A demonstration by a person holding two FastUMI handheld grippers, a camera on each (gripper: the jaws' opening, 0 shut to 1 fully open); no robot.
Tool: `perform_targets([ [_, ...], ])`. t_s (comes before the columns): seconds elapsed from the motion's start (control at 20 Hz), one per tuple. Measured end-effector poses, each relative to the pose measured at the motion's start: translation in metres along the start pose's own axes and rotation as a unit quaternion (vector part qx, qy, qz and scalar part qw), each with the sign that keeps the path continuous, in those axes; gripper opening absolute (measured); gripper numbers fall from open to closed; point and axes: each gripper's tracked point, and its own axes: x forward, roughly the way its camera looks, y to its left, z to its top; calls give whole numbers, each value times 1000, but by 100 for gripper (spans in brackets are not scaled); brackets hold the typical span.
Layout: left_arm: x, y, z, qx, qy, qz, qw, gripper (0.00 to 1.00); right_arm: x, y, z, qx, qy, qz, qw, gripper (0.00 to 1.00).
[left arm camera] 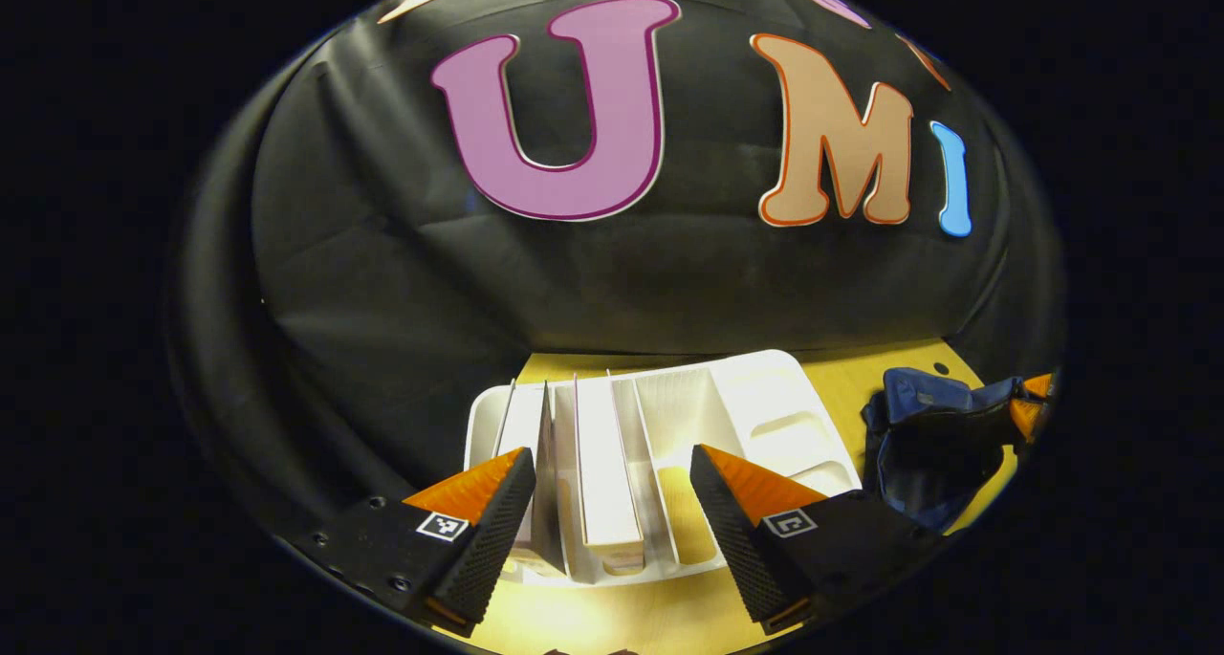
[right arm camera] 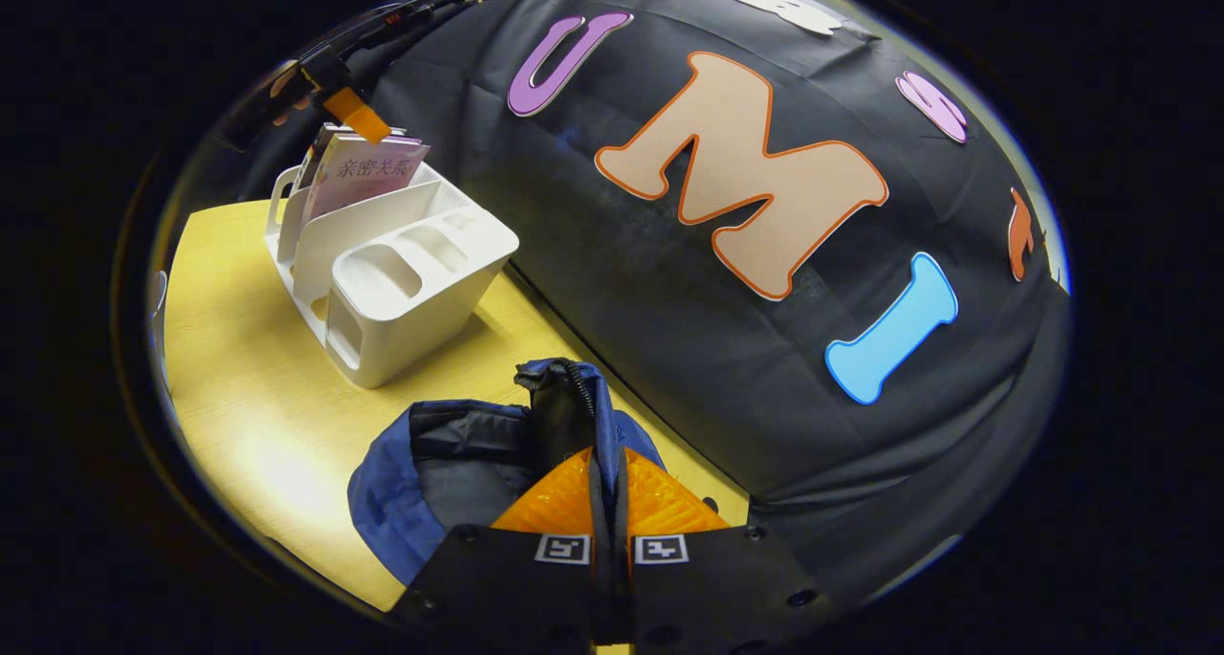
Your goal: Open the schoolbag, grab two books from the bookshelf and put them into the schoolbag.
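Standing between spread left claw (left arm camera: 612, 531) fingers: books (left arm camera: 604, 473); bookshelf (left arm camera: 765, 397) beneath.

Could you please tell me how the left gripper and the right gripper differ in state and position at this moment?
The left gripper is open, its fingers spread on either side of the books in the white bookshelf; the right gripper is shut on the schoolbag's dark edge. The left gripper holds nothing, hanging above the bookshelf, while the right gripper sits low at the schoolbag, apart from the bookshelf. Both have orange fingers with black pads.
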Motion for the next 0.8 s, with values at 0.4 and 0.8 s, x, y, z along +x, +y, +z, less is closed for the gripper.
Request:
perform_targets([
  [0.4,31,-7,-19,2,64,-18,998,93,1,3,-3,-2,4,0,1000,3],
  [0.8,56,3,-30,16,108,-7,994,77,3,10,-7,-5,8,4,1000,3],
])
